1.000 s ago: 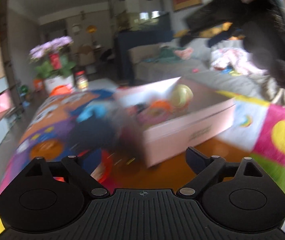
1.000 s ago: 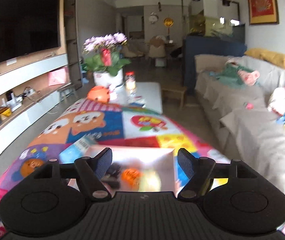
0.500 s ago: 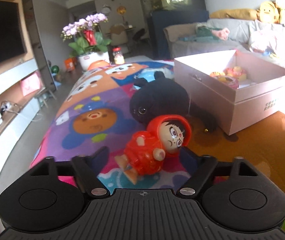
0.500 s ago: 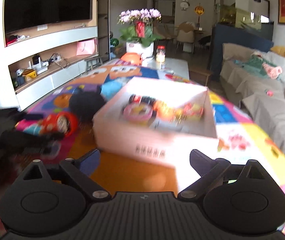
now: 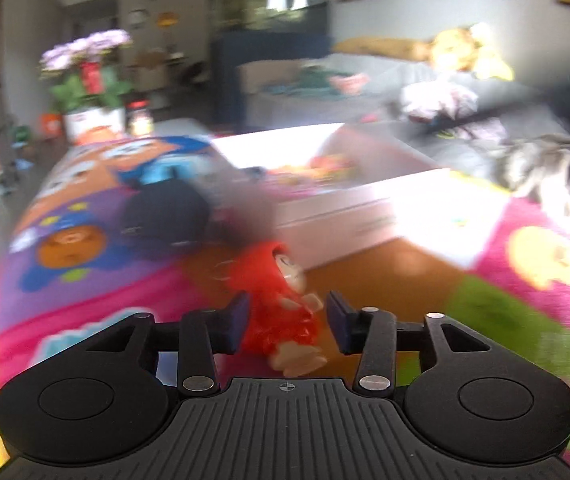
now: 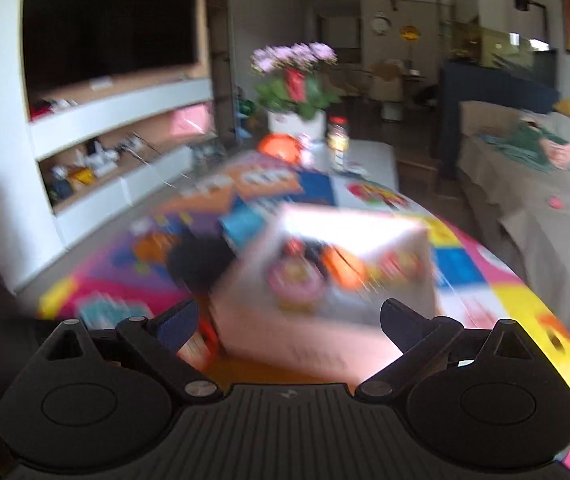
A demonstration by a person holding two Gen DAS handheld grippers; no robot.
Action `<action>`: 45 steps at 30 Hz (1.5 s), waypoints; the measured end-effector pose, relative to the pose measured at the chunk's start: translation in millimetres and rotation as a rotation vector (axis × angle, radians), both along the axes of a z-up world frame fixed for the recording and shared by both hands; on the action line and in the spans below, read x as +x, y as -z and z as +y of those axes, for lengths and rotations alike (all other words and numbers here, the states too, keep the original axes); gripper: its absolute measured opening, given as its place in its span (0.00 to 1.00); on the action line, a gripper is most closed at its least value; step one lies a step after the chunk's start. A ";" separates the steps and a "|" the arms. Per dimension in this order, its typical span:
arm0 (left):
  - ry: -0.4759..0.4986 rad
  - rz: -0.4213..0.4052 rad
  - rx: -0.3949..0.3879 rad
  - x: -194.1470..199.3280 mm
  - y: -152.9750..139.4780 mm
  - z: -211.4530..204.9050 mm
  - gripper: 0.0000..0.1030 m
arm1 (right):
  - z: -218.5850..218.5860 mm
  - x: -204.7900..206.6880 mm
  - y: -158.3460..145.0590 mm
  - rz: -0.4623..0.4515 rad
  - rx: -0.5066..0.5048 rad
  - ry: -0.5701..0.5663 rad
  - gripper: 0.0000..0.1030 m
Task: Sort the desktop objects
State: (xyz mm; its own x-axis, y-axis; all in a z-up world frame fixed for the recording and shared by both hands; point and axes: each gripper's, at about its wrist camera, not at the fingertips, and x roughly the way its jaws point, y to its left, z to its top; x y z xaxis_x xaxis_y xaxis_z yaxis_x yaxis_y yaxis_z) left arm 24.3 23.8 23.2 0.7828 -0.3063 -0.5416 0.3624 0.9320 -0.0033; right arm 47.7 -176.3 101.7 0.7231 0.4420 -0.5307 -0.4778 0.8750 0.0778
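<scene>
Red hooded plastic doll (image 5: 275,304) lies on the bright play mat (image 5: 85,280) near the pink cardboard box (image 5: 365,216), left gripper (image 5: 287,320) closing round it, so squeeze snugly before lifting; right gripper (image 6: 287,322) gapes empty.

Potted orchid (image 6: 295,80), sofa (image 6: 557,216), television (image 6: 109,24)
</scene>
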 end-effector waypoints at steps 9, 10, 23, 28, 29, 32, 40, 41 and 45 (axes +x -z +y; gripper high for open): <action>-0.253 -0.039 -0.087 7.1 12.5 50.8 0.85 | 107.8 165.0 -37.7 0.322 0.106 -0.006 0.95; -0.274 -0.015 -0.112 9.5 17.8 56.8 0.86 | 125.3 183.0 -30.8 0.366 0.089 -0.001 0.90; -0.293 0.045 -0.269 11.2 25.3 79.9 0.97 | 236.5 266.3 74.7 0.542 -0.298 0.253 0.74; -0.329 0.072 -0.318 11.9 25.9 89.0 0.97 | 245.2 275.0 83.7 0.462 -0.318 0.274 0.59; -0.326 0.068 -0.317 11.5 25.7 88.7 0.97 | 243.2 273.5 79.5 0.467 -0.292 0.243 0.56; -0.312 0.051 -0.298 10.0 24.9 85.0 0.97 | 222.5 254.5 49.9 0.485 -0.161 0.177 0.53; -0.305 0.066 -0.295 13.1 26.9 83.6 0.97 | 104.4 126.1 -26.4 0.398 -0.037 -0.014 0.52; -0.305 0.068 -0.292 13.4 26.9 83.1 0.97 | 87.2 109.2 -25.5 0.396 -0.038 -0.027 0.52; -0.305 0.068 -0.265 14.6 26.8 79.2 0.97 | 37.8 60.0 -1.3 0.423 -0.050 -0.064 0.52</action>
State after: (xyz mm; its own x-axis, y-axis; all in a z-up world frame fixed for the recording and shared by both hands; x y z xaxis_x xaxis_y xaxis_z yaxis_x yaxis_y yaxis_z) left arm 38.9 103.0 -3.6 0.8245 -0.2015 -0.5287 0.0604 0.9604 -0.2719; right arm 107.7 -138.5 103.0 0.4095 0.4453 -0.7962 -0.4664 0.8523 0.2367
